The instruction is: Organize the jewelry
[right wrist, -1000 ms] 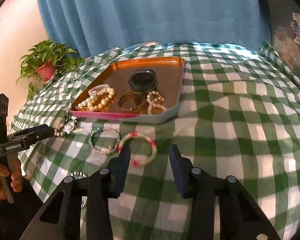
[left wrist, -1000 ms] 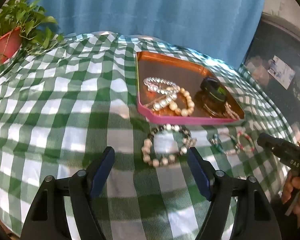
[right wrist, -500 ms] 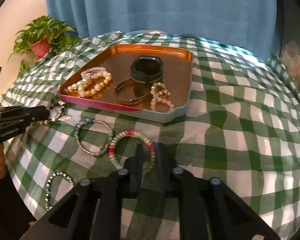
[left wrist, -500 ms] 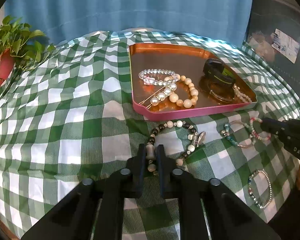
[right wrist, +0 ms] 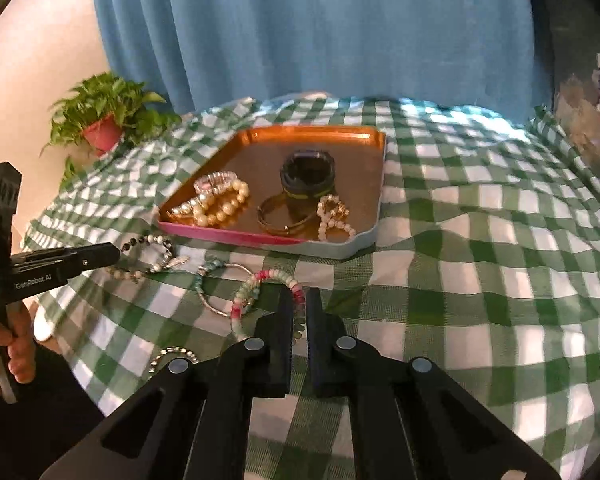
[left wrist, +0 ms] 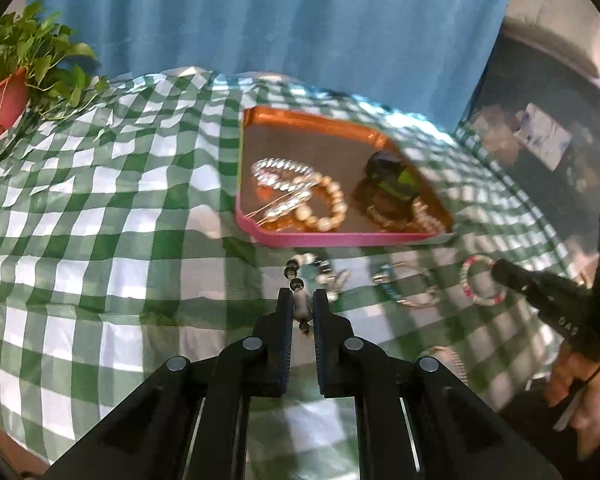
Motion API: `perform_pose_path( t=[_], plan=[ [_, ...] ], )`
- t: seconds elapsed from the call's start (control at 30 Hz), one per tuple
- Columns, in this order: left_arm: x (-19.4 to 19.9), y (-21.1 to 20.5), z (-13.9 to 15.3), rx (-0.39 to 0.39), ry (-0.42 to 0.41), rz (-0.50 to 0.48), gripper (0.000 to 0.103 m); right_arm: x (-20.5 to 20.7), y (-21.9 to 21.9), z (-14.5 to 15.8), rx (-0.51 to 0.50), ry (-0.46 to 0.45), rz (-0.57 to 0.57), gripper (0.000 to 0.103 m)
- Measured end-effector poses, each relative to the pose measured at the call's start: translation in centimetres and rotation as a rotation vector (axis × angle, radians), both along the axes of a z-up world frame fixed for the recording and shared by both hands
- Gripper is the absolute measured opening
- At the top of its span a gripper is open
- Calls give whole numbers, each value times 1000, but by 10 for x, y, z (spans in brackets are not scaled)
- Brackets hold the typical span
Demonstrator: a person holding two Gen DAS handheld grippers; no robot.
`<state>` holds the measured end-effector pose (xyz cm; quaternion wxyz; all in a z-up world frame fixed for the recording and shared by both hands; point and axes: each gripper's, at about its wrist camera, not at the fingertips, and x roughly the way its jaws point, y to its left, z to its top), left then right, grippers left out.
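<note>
My left gripper (left wrist: 300, 300) is shut on a black-and-cream bead bracelet (left wrist: 296, 276) and holds it just above the checked cloth, in front of the orange tray (left wrist: 312, 120). My right gripper (right wrist: 299, 300) is shut on a pink-and-green bead bracelet (right wrist: 260, 284), whose far part rests on the cloth. The tray (right wrist: 312, 134) holds a pearl bracelet (right wrist: 220, 200), a crystal bracelet (right wrist: 216, 178), a black band (right wrist: 308, 172), a bangle (right wrist: 276, 220) and a small bead bracelet (right wrist: 332, 216). A teal-and-silver bracelet (right wrist: 216, 280) lies between the two held ones.
A silver chain bracelet (right wrist: 172, 356) lies near the cloth's front edge. A potted plant (right wrist: 104, 120) stands at the far left of the table. A blue curtain (right wrist: 300, 28) hangs behind. The green checked cloth (right wrist: 480, 260) stretches to the right of the tray.
Both grippers closed from open, each onto a bracelet, and have since risen. The black-and-cream bracelet has been lifted and stretched; the pink-and-green one is partly raised.
</note>
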<state>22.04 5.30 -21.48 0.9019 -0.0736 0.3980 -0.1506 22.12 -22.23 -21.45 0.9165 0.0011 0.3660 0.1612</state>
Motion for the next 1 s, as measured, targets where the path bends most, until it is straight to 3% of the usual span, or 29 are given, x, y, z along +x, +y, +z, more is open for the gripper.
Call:
perform_pose_path(
  t=[0.1, 0.33, 0.63, 0.83, 1.0],
  plan=[
    [-12, -3, 18, -35, -45, -3, 10, -12, -5, 11, 30, -13, -3, 6],
    [-33, -15, 42, -85, -63, -44, 10, -35, -5, 36, 71, -48, -21, 6],
    [-55, -39, 64, -67, -75, -98, 10, -81, -4, 56, 163, -70, -65, 6],
    [-73, -54, 103, -82, -141, -134, 10, -97, -6, 69, 160, -80, -80, 6],
    [-87, -65, 140, -88, -213, -164, 10, -108, 1, 98, 125, -145, -81, 6]
  ],
)
